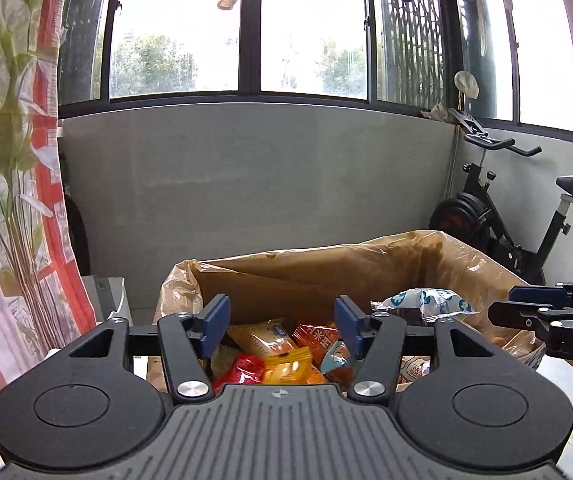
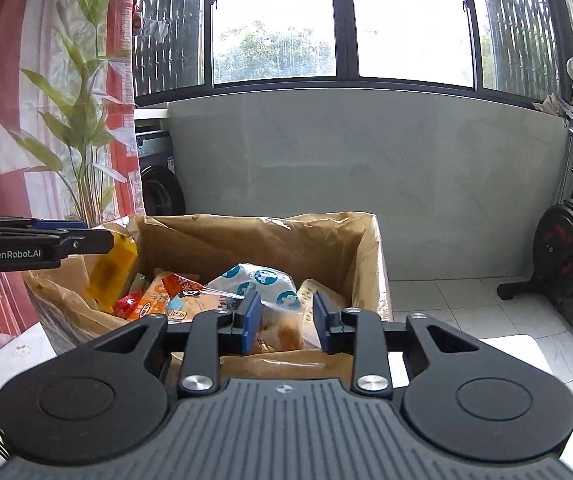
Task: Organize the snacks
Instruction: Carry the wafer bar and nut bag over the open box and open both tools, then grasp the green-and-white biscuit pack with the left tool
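we hold both tools over an open box [image 1: 366, 276] lined with a tan bag [image 1: 482, 264], and the snacks lie piled inside it. from the left wrist view, our left tool [image 1: 282, 326] hangs with its blue pads wide apart and nothing between them; below the gap we see a red packet [image 1: 242, 370], a yellow packet [image 1: 288, 366] just beside it at 3 o'clock, and an orange packet [image 1: 314, 338] behind them toward 1 o'clock. a white-and-blue pack [image 1: 426, 302] rests higher in the pile at 2 o'clock from that tool. our right tool [image 1: 526, 308] comes in from the 3 o'clock edge of that view, side-on. from the right wrist view, the right tool [image 2: 286, 320] is parted at a middling width, its pads [image 2: 251, 320] apart and gripping nothing, poised above a clear bag [image 2: 282, 328] of golden pieces near the box's front wall. the white-and-blue pack [image 2: 254, 280] sits just behind that at 12 o'clock, with the orange and red packets toward 10 o'clock. the left tool [image 2: 86, 236] enters at 9 o'clock over the box's left rim, seen edge-on. the box stands on a white table [image 2: 18, 348]. an exercise bike [image 1: 498, 216] stands by the wall at 3 o'clock, and a floral curtain [image 1: 10, 160] hangs at 9 o'clock.
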`<state>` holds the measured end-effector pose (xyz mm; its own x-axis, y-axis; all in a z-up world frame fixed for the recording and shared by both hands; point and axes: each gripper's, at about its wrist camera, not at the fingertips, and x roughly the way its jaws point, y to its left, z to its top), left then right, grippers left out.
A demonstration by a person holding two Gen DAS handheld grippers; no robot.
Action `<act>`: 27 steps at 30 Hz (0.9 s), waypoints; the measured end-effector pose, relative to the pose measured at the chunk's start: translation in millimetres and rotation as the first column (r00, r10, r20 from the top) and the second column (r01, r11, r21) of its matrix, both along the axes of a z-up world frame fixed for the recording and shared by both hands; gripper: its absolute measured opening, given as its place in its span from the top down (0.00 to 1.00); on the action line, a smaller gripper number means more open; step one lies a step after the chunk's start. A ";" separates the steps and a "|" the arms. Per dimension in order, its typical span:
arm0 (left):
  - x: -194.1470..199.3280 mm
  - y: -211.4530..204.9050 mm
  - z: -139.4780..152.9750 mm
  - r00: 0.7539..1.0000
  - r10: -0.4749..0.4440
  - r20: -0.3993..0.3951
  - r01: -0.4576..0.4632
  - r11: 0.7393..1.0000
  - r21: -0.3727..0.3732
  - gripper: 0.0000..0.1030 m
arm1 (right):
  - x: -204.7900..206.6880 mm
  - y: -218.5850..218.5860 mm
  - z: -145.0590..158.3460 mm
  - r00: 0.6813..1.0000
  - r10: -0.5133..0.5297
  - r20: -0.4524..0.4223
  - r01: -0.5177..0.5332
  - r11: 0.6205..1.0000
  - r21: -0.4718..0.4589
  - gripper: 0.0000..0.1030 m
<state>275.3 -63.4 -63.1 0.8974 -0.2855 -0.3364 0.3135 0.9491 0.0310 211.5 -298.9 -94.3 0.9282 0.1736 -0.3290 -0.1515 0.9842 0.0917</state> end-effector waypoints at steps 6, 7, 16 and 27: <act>-20.6 31.5 0.9 0.998 -0.064 -0.004 0.064 0.996 -0.059 0.38 | -30.3 -2.5 5.0 0.999 0.004 0.042 -0.006 0.998 0.062 0.59; -29.0 38.5 1.4 0.997 -0.077 -0.004 0.077 0.995 -0.060 0.38 | -36.7 -2.0 5.3 0.999 0.002 0.052 -0.006 0.997 0.074 0.59; -83.1 90.3 -27.0 0.980 -0.173 -0.099 0.169 0.984 -0.046 0.38 | -102.7 7.9 -20.0 0.996 -0.042 0.074 0.029 0.986 0.163 0.55; -53.3 118.2 -103.1 0.949 -0.146 -0.279 0.128 0.988 -0.082 0.39 | -101.1 50.4 -85.0 0.987 0.066 -0.149 -0.037 0.981 0.188 0.55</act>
